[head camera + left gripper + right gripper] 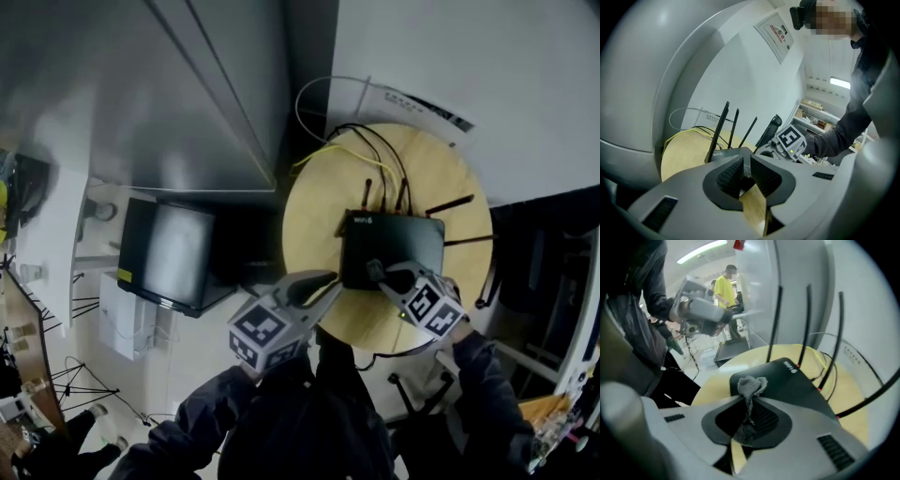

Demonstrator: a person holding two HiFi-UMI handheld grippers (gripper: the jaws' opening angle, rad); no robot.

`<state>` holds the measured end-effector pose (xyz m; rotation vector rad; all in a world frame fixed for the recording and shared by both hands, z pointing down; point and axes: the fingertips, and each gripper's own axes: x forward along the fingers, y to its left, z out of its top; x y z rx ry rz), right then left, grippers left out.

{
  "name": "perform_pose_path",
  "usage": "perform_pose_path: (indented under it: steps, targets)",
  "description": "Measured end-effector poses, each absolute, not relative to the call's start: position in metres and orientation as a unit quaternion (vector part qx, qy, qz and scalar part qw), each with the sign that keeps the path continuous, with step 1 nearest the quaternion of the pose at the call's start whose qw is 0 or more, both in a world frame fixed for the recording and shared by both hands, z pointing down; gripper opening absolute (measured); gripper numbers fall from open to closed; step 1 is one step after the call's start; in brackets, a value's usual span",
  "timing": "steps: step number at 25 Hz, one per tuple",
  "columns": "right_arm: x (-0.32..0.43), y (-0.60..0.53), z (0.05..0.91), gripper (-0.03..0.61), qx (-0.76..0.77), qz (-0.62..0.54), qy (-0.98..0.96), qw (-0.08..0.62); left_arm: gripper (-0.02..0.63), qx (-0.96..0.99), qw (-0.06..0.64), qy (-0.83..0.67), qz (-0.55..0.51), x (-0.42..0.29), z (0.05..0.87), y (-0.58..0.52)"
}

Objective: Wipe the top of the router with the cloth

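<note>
Right tool (pixel 748 398) pinches crumpled grey cloth (pixel 751 384) by flat black router (pixel 792 390); left tool (pixel 744 163) clenched empty.

In the right gripper view the cloth's (pixel 751 386) lower part sinks between the jaws, the router's (pixel 797 385) near end lies behind the right gripper (pixel 749 399), and one antenna (pixel 777 291) runs off the top edge. In the head view that gripper covers the router's 6 o'clock edge, and the cloth cannot be made out. In the left gripper view the left gripper (pixel 746 164) hides most of the router, and the wall notice (pixel 776 33) at 1 o'clock is too small to read.
</note>
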<state>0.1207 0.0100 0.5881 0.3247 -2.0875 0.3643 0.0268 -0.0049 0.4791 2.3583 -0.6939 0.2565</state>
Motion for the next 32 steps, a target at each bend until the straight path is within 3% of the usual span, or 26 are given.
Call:
perform_pose_path:
  steps: [6,14,32]
  targets:
    - [0.166,-0.071,0.592,0.064,0.223,0.143,-0.829,0.492,0.031,0.901,0.33,-0.264,0.098,0.029,0.478,-0.003]
    - [0.174,-0.104,0.604,0.066,0.243,0.116,-0.814,0.514,0.031,0.901,0.331,-0.264,0.099,0.029,0.479,-0.004]
    - [0.165,0.043,0.604,0.066,0.146,0.165,-0.827,0.517,0.031,0.904,0.333,-0.251,0.098,0.034,0.479,-0.001]
